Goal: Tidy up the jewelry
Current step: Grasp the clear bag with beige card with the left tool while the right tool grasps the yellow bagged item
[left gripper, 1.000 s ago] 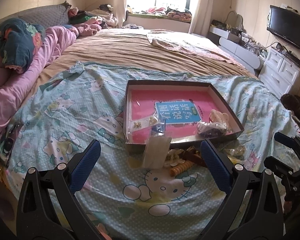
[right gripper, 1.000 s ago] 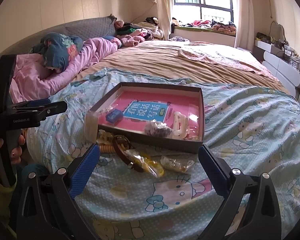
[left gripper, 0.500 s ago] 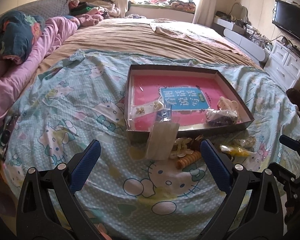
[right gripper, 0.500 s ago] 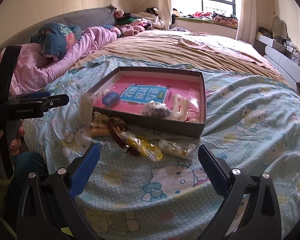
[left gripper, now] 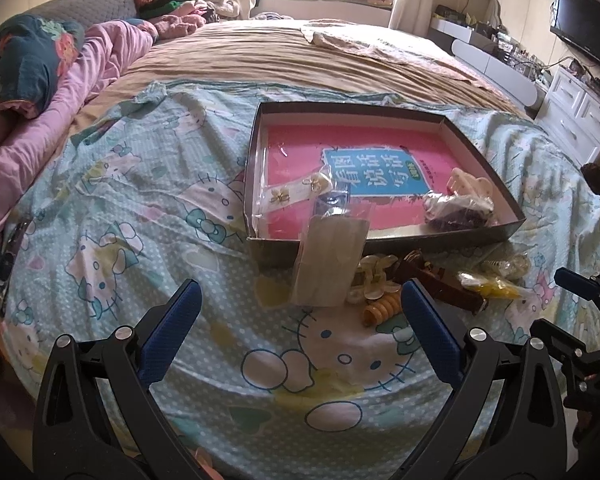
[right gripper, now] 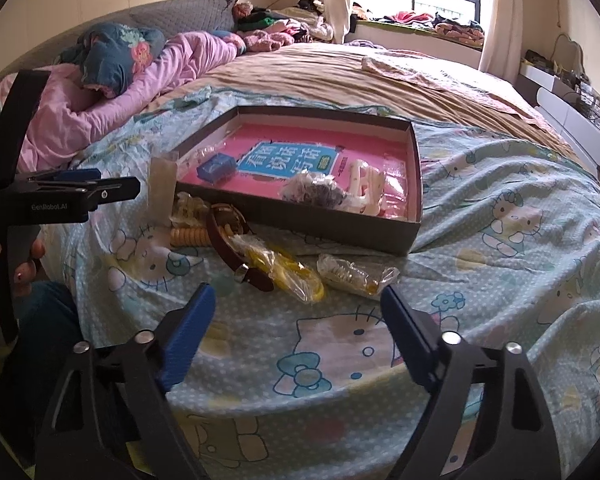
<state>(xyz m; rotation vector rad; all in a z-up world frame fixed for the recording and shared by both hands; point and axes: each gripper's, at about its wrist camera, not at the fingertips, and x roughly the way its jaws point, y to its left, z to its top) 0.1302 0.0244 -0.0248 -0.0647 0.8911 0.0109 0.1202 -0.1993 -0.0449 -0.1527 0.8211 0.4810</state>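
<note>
A shallow dark box (left gripper: 384,240) (right gripper: 300,222) with a pink book inside lies on the bed. It holds bagged earrings (left gripper: 296,194), a blue item (right gripper: 216,168), a dark bagged piece (right gripper: 312,192) and a cream hair claw (right gripper: 364,188). Loose jewelry lies in front of the box: a clear packet (left gripper: 328,260), an orange spiral (left gripper: 380,310), a brown strap (right gripper: 236,252), a yellow bagged piece (right gripper: 284,268) and a small bag (right gripper: 356,274). My left gripper (left gripper: 296,312) is open just short of the packet. My right gripper (right gripper: 296,320) is open just short of the yellow bag.
The bed has a Hello Kitty sheet (left gripper: 140,220) and a tan blanket (left gripper: 300,52). Pink bedding (right gripper: 100,108) is piled at the left. White drawers (left gripper: 576,120) and a TV (left gripper: 584,28) stand at the right. The bed's front edge is right under the grippers.
Both grippers have moved forward and lower toward the loose jewelry in front of the box. Both stay open. Nothing on the bed has moved.
</note>
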